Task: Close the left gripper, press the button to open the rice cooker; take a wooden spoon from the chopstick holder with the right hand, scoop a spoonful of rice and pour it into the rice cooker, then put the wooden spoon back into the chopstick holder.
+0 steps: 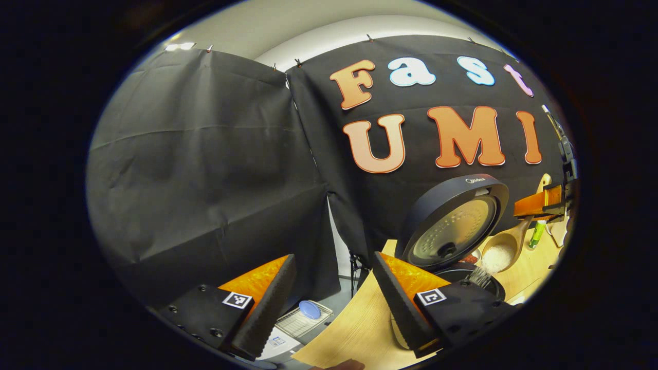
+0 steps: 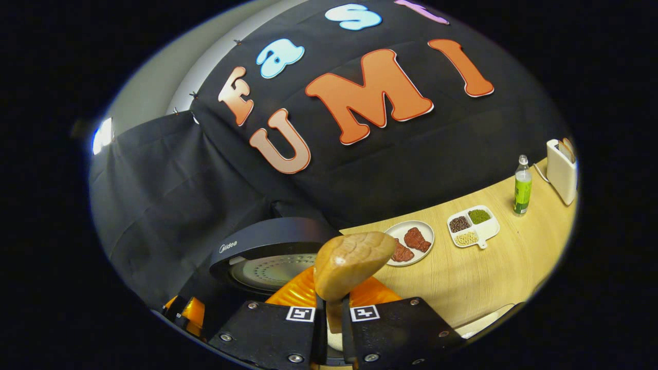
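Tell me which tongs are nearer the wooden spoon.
Right. The right tongs are shut on the wooden spoon over the rice cooker; the left tongs hang open, apart from it.

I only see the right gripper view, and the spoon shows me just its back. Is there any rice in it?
Observer: Yes. In the left gripper view the wooden spoon is tipped down, with white rice in its bowl.
Operator: Where is the rice going?
Observer: A stream of grains is falling from the spoon's tip into the rice cooker, just below its open lid.
Operator: What is the other tool doing?
Observer: The left tool is open, with its fingers wide apart and nothing between them. It is beside the cooker, over the table.
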Motion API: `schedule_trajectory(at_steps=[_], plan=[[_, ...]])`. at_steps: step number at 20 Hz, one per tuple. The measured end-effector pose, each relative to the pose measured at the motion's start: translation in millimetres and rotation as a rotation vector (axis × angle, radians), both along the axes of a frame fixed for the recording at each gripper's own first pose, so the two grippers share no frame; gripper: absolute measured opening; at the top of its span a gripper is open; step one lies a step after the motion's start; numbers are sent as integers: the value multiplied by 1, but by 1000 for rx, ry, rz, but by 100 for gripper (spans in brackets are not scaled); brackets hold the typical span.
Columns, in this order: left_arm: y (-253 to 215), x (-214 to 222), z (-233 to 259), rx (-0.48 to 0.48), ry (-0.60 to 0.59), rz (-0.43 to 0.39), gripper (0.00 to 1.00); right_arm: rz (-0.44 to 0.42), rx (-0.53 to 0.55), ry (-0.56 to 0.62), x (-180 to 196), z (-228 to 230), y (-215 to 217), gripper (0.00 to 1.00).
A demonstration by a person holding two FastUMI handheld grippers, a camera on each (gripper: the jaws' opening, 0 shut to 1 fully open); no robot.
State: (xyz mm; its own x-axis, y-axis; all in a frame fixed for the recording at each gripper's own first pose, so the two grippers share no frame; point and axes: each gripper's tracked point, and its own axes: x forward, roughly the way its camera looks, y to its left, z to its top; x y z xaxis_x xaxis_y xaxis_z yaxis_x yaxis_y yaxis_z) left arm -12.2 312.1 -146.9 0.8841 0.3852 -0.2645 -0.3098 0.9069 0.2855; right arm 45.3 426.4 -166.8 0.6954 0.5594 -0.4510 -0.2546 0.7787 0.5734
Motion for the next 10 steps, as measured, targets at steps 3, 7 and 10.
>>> schedule_trajectory(at_steps=[3,7,10], plan=[[-1,-1,0,1,1,1,93,29,-26,-30,-3,3,7,11],[2,-4,-1,1,3,9,100,61,-80,-77,-3,4,12,11],[4,-8,-1,-2,5,15,100,100,-112,-129,-9,10,21,11]])
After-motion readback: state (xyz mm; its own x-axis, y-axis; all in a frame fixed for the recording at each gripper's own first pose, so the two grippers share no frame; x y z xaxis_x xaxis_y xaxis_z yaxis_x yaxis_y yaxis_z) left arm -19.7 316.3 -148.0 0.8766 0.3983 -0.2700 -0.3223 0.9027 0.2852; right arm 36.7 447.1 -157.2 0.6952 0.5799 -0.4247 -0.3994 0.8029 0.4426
